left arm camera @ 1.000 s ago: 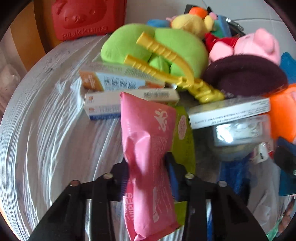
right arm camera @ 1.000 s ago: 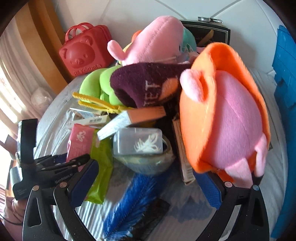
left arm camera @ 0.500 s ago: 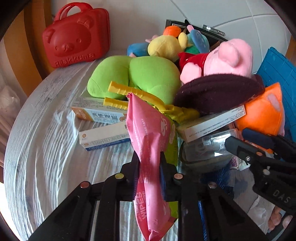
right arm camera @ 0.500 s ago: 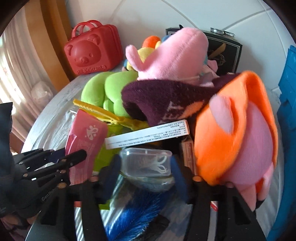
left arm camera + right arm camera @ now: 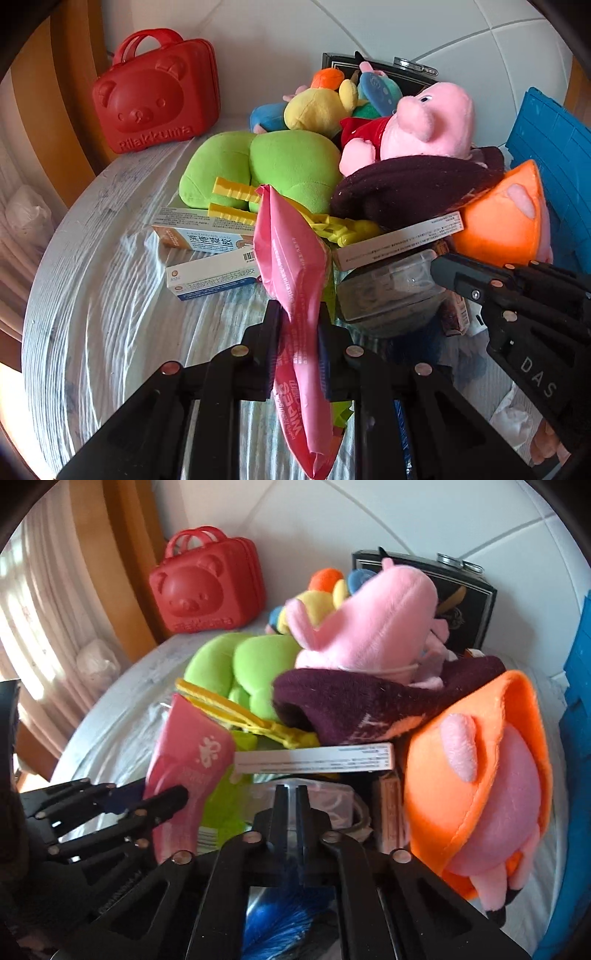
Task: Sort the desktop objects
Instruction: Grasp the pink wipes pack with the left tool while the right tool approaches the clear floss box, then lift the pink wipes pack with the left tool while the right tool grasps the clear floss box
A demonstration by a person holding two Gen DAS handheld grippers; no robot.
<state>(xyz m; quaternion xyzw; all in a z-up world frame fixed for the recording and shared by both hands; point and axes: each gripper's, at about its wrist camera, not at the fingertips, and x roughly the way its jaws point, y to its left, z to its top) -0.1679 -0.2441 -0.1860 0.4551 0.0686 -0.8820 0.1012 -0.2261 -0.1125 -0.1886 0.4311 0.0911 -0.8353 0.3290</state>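
While left claw pinches 1 pink wipes pack, right claw closed, empty: 2 ointment boxes.

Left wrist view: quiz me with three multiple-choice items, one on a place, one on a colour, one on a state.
1. Where in the view is the red plastic bear-face case? A back left; B front right; C front centre.
2. What colour is the soft wipes pack? A blue; B pink; C white.
3. How is the left tool? A open and empty; B out of view; C shut on the wipes pack.
Answers: 1 A, it shows at the upper left; 2 B, its wrapper is pink; 3 C, both fingers press the pack's sides.
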